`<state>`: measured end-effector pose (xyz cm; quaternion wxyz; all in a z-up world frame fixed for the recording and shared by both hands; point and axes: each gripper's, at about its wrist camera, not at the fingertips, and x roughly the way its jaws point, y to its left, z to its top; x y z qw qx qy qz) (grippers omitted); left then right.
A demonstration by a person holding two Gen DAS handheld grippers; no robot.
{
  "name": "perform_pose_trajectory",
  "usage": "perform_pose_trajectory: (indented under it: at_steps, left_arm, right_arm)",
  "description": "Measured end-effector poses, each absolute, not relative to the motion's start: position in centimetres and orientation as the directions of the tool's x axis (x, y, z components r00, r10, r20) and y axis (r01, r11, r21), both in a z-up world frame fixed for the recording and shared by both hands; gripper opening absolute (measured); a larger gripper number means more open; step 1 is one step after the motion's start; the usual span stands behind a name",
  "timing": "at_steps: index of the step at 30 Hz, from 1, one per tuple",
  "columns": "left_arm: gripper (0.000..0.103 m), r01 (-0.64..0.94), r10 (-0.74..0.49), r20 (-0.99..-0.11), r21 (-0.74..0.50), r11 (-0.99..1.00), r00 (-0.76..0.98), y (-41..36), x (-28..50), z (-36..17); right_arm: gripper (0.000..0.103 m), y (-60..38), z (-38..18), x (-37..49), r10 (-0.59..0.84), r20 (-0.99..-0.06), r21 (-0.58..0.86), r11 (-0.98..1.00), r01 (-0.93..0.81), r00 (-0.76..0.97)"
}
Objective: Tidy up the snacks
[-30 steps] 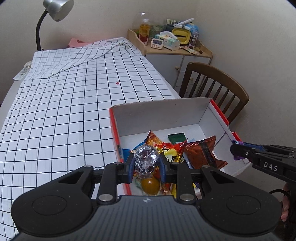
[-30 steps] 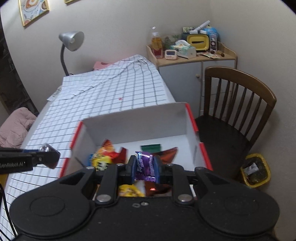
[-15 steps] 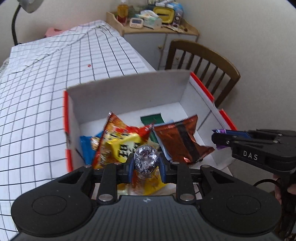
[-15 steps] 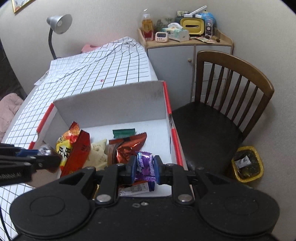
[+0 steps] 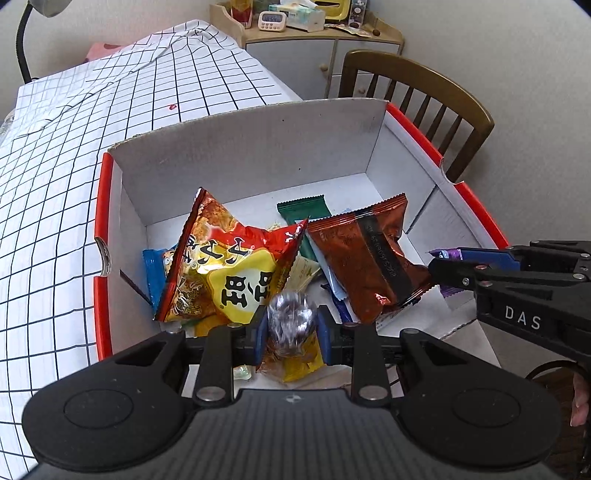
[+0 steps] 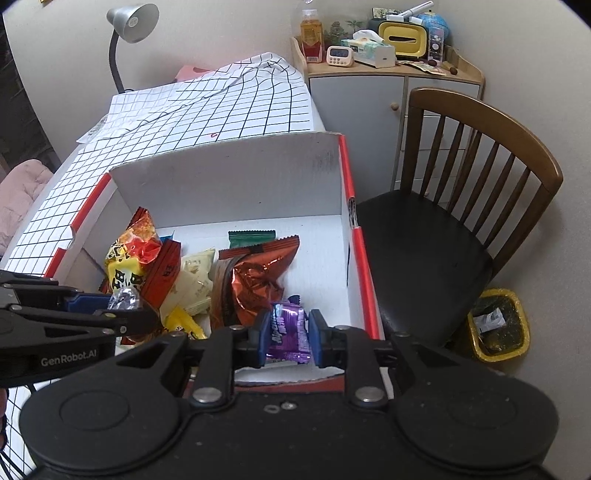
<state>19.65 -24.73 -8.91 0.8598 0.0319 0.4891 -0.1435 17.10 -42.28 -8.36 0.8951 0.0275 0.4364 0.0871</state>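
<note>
The box (image 5: 255,147) is matt white cardboard with shiny red edges. The red and yellow snack bag (image 5: 229,266) and the brown bag (image 5: 365,254) are glossy, crinkly foil. The round candy (image 5: 290,319) has shiny silver wrap. The purple wrapper (image 6: 288,330) shines too. The cloth (image 5: 55,184) on the tabletop is soft and checked. The chair (image 6: 480,177) is smooth brown wood. The lamp (image 6: 135,22) is dull grey metal

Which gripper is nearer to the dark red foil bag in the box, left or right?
Right. The right gripper, holding the purple candy, almost touches the dark red foil bag. The left gripper, holding a silver-wrapped sweet, sits farther away, beside the yellow bag.
</note>
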Motion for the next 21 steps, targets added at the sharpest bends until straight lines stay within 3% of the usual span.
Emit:
perform_pose_trajectory:
  at_steps: [6, 7, 8, 10, 14, 16, 21]
  left_arm:
    - [0.031, 0.268, -0.222, -0.846, -0.098, 0.958, 0.485, -24.7, 19.3, -8.7]
    - [0.038, 0.266, -0.222, -0.845, -0.099, 0.959, 0.486, -24.6, 19.1, -8.6]
    - [0.051, 0.264, -0.223, -0.843, -0.101, 0.959, 0.49, -24.5, 19.0, -8.4]
    - [0.061, 0.262, -0.237, -0.825, -0.113, 0.959, 0.513, -24.1, 18.4, -7.8]
    - [0.062, 0.268, -0.25, -0.807, -0.118, 0.956, 0.536, -23.4, 17.6, -6.8]
    - [0.064, 0.265, -0.256, -0.8, -0.126, 0.956, 0.542, -22.8, 17.2, -6.3]
    - [0.069, 0.256, -0.274, -0.773, -0.149, 0.955, 0.572, -21.1, 16.1, -4.9]
  right_arm:
    - [0.028, -42.3, -8.1, 16.8, 0.191, -0.77, 0.132, 0.981, -0.141, 0.609]
    - [0.029, -42.3, -8.0, 16.7, 0.193, -0.768, 0.135, 0.981, -0.14, 0.611]
    - [0.03, -42.4, -7.9, 16.6, 0.197, -0.765, 0.141, 0.98, -0.138, 0.613]
    - [0.036, -42.5, -7.7, 16.4, 0.205, -0.761, 0.155, 0.979, -0.135, 0.616]
    - [0.049, -42.6, -7.1, 15.7, 0.207, -0.746, 0.168, 0.978, -0.121, 0.633]
    - [0.062, -42.6, -6.7, 15.2, 0.213, -0.733, 0.182, 0.977, -0.115, 0.646]
    - [0.071, -42.2, -5.2, 13.8, 0.233, -0.698, 0.207, 0.971, -0.121, 0.677]
